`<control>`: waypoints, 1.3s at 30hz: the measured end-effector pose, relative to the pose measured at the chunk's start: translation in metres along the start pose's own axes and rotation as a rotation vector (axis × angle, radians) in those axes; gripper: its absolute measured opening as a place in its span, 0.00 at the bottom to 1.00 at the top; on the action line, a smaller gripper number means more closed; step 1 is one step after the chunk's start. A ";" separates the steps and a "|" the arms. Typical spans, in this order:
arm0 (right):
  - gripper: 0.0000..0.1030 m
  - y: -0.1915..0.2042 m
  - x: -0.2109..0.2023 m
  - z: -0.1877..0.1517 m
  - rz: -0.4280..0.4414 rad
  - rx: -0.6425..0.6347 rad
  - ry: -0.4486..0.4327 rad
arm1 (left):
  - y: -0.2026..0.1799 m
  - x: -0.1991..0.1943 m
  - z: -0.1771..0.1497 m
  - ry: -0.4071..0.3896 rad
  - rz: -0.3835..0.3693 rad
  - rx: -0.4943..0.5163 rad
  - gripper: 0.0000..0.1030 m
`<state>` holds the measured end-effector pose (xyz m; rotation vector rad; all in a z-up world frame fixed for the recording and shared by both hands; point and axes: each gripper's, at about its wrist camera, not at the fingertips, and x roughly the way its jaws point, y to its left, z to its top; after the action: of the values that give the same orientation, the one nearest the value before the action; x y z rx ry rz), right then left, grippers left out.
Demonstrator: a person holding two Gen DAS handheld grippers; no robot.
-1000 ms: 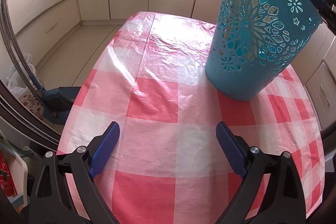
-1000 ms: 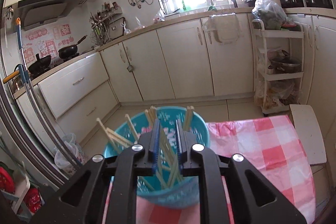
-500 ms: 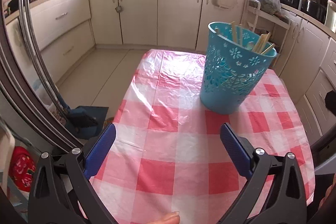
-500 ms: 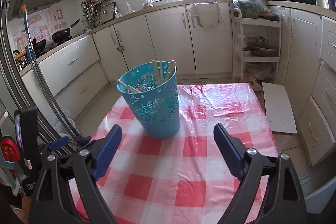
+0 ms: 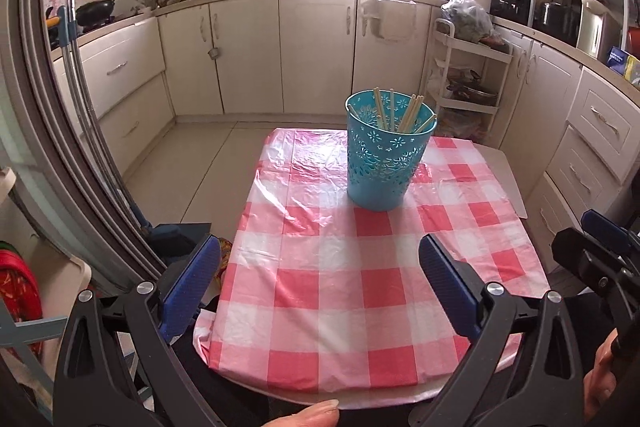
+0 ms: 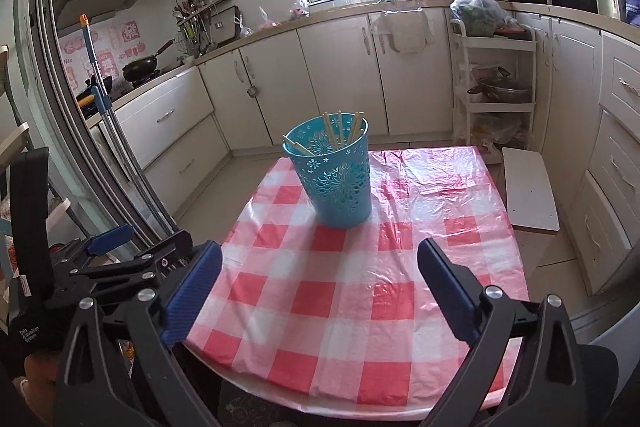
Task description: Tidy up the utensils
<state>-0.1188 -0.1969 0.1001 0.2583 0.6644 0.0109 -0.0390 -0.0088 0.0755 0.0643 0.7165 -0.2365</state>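
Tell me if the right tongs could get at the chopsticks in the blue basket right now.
Probably yes. The right tongs are opening with nothing between them, the tablecloth ahead is bare, and the chopsticks poke above the basket rim, so a reach from above looks free.

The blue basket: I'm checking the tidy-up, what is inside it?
Wooden chopsticks stand in the blue basket, their tops leaning against its rim. Their lower ends and the basket's bottom are hidden by its wall.

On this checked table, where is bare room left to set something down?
Only the blue basket with its chopsticks stands on the tablecloth, toward the far end. The near half, up to the near edge, is bare, as are the strips on both sides of the basket.
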 end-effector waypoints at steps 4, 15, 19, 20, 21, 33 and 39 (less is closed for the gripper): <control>0.93 0.008 -0.026 -0.001 -0.020 -0.005 -0.016 | -0.005 -0.036 -0.007 -0.018 0.022 0.016 0.93; 0.93 0.031 -0.102 -0.026 -0.029 0.003 -0.050 | -0.017 -0.117 -0.038 -0.021 0.042 0.029 0.93; 0.93 0.035 -0.121 -0.042 -0.020 0.032 -0.059 | -0.015 -0.141 -0.049 -0.035 0.051 0.014 0.93; 0.93 0.035 -0.125 -0.048 -0.018 0.045 -0.066 | -0.014 -0.146 -0.052 -0.039 0.049 0.011 0.93; 0.93 0.036 -0.129 -0.054 -0.016 0.058 -0.074 | -0.014 -0.151 -0.055 -0.043 0.049 0.011 0.93; 0.93 0.045 -0.148 -0.065 -0.053 0.029 -0.125 | -0.018 -0.172 -0.068 -0.060 0.045 0.031 0.93; 0.93 0.053 -0.151 -0.066 -0.058 -0.007 -0.141 | -0.011 -0.174 -0.069 -0.065 0.045 0.007 0.93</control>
<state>-0.2750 -0.1442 0.1546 0.2306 0.5317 -0.0596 -0.2130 0.0237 0.1384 0.0789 0.6484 -0.1977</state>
